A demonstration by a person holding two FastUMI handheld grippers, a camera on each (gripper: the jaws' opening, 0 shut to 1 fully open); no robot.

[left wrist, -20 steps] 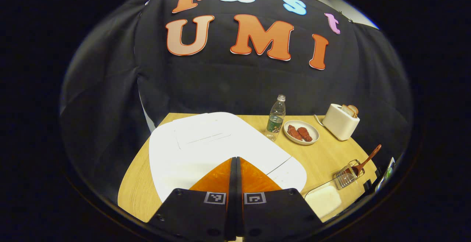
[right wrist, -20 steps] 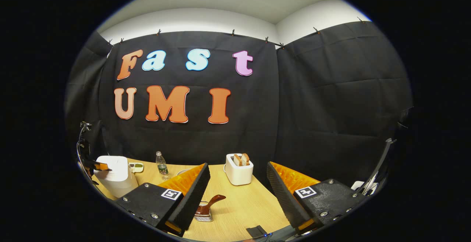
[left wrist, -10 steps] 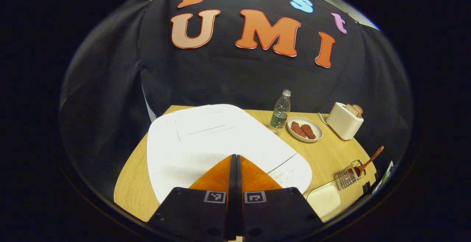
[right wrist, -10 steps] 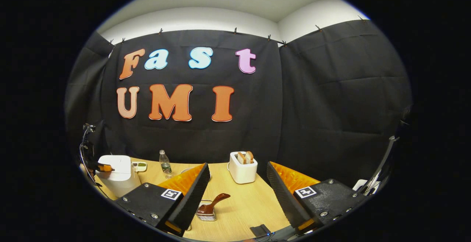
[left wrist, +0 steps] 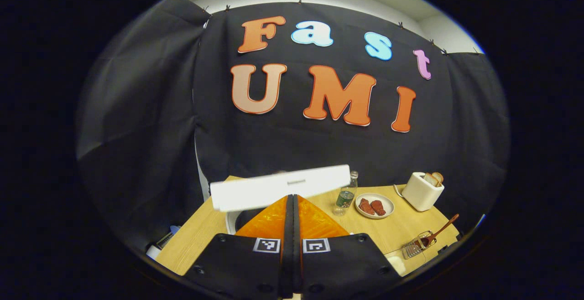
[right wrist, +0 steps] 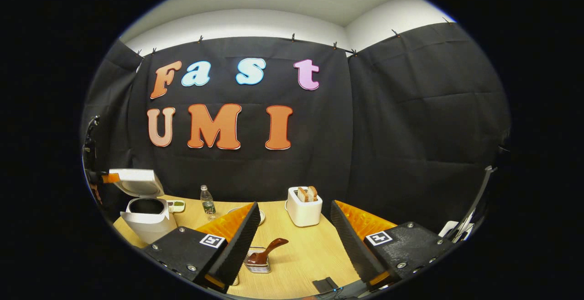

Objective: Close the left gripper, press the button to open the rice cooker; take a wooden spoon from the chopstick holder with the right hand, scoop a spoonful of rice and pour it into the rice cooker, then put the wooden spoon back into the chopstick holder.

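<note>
My left gripper (left wrist: 292, 199) has its fingers pressed together on nothing, poised just above the front of the rice cooker (right wrist: 146, 215), whose lid (left wrist: 280, 193) stands raised with the dark pot showing beneath it — so I judge the button press done and the spoon the business in hand. My right gripper (right wrist: 292, 227) is spread wide and holds nothing, aimed down at the table (right wrist: 296, 254). The wooden spoon (right wrist: 264, 253) leans in the wire chopstick holder (right wrist: 258, 266) just ahead of my own left finger, handle tilted up to the right. To take it well, I'd shift the gripper a little left so the handle sits between the fingers rather than beside one, come down over the upper part of the handle clear of the wire, and clamp across its narrow sides. Then lift along the handle's lean — a straight pull could snag the bowl on the basket and tip the light holder over. The rice container (left wrist: 394, 263) shows pale at the table's near edge in the left gripper view, close by the holder, so the carry should be short. The toaster (right wrist: 305, 206) and bottle (right wrist: 208, 203) stand well back.
</note>
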